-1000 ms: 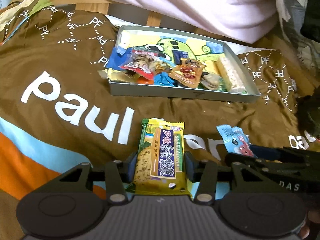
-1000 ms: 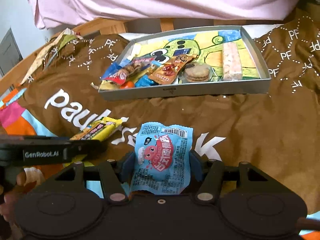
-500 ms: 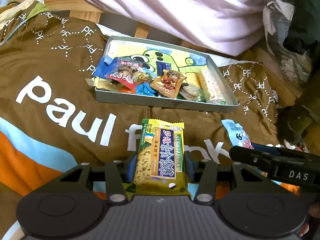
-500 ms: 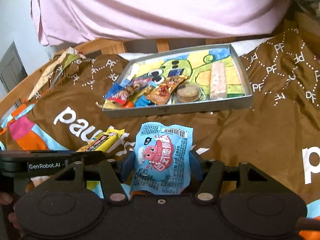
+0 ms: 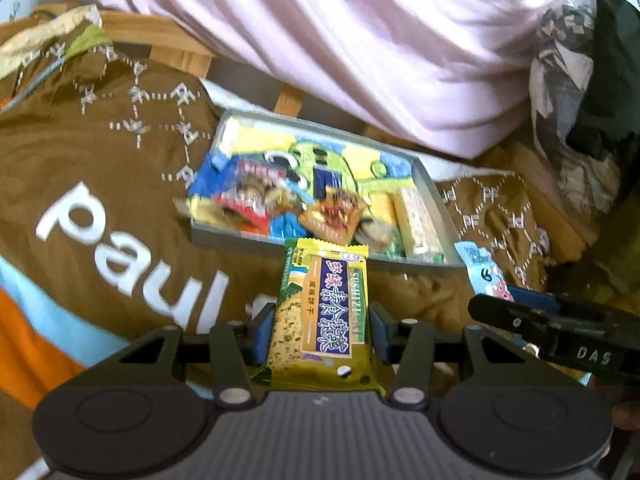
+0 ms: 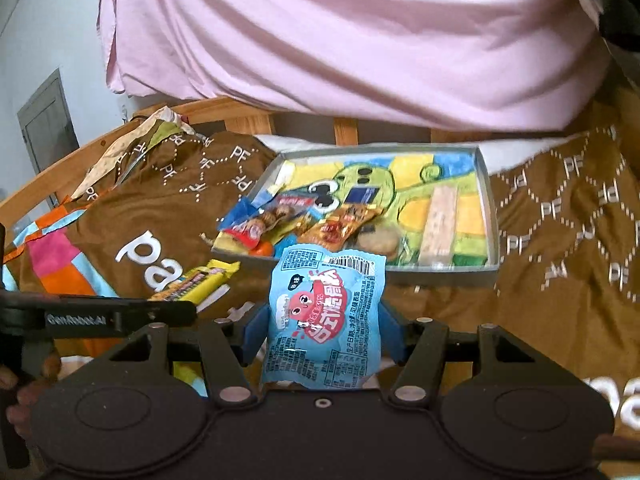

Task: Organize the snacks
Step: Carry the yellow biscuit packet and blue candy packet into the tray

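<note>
My left gripper [image 5: 320,330] is shut on a yellow-green biscuit packet [image 5: 324,312] with a blue label, held upright above the brown blanket. My right gripper [image 6: 322,328] is shut on a light blue snack packet [image 6: 322,316] with a red cartoon figure. Ahead of both lies a grey tray [image 5: 320,250] [image 6: 440,274] with a green cartoon picture inside. It holds several snacks: a red-and-blue packet [image 6: 260,224], an orange-brown packet [image 6: 344,226], round biscuits [image 6: 378,240] and a pale long bar [image 6: 440,224]. In the right wrist view the left gripper's side [image 6: 120,314] and its yellow packet [image 6: 200,280] show at left.
A brown blanket [image 5: 100,184] with white lettering and orange and blue stripes covers the bed. A pink sheet [image 6: 340,40] hangs behind the tray over a wooden frame [image 6: 240,120]. Dark and patterned cloth [image 5: 580,100] is piled at the right.
Both grippers have risen with their packets still held. The tray now sits lower and smaller in each view, partly behind the packets' top edges, and more of the pink sheet shows.
</note>
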A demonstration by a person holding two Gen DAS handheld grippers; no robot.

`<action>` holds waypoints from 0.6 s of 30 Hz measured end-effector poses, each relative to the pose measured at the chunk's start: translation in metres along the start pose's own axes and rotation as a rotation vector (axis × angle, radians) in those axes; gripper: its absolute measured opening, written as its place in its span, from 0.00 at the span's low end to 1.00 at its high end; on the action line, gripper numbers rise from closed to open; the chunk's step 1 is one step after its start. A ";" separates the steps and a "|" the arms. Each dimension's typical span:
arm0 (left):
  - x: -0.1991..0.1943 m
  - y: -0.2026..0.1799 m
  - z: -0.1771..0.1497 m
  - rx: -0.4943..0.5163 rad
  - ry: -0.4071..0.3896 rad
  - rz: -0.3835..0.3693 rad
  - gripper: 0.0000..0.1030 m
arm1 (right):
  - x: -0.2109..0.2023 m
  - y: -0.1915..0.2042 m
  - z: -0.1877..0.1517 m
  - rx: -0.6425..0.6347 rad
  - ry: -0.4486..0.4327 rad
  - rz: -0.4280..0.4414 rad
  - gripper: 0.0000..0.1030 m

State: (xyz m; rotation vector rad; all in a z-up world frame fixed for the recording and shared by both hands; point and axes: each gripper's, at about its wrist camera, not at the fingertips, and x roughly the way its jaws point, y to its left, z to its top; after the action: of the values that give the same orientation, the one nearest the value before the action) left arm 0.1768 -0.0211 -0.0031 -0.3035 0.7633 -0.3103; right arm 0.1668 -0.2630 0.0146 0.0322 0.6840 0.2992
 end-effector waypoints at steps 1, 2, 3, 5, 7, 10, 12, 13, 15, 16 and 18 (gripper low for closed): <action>0.001 -0.002 0.005 0.004 -0.007 0.008 0.50 | 0.003 -0.002 0.002 -0.004 -0.010 -0.004 0.59; 0.003 -0.004 0.010 0.008 -0.017 0.012 0.50 | 0.007 -0.004 0.004 -0.005 -0.020 -0.006 0.59; 0.004 -0.005 0.015 0.011 -0.026 0.014 0.50 | 0.012 -0.006 0.006 -0.003 -0.028 -0.006 0.59; 0.009 -0.008 0.026 0.012 -0.041 0.022 0.50 | 0.021 -0.012 0.010 0.013 -0.045 -0.003 0.59; 0.014 -0.011 0.035 0.012 -0.056 0.026 0.50 | 0.028 -0.016 0.014 0.015 -0.071 -0.004 0.59; 0.026 -0.017 0.052 0.017 -0.079 0.032 0.50 | 0.038 -0.024 0.022 0.009 -0.102 -0.021 0.59; 0.036 -0.022 0.063 0.016 -0.090 0.026 0.50 | 0.044 -0.032 0.028 0.018 -0.124 -0.030 0.59; 0.041 -0.024 0.068 0.018 -0.094 0.021 0.50 | 0.047 -0.036 0.031 0.023 -0.134 -0.031 0.59; 0.052 -0.028 0.077 0.021 -0.106 0.010 0.50 | 0.053 -0.043 0.036 0.033 -0.148 -0.037 0.59; 0.058 -0.029 0.081 0.019 -0.110 0.006 0.50 | 0.057 -0.046 0.039 0.040 -0.155 -0.043 0.59; 0.070 -0.030 0.091 0.002 -0.116 -0.006 0.50 | 0.062 -0.051 0.042 0.049 -0.173 -0.053 0.59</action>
State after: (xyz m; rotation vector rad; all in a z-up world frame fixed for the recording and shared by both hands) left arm 0.2838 -0.0611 0.0267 -0.3190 0.6479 -0.2971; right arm 0.2520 -0.2917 0.0026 0.0855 0.5197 0.2255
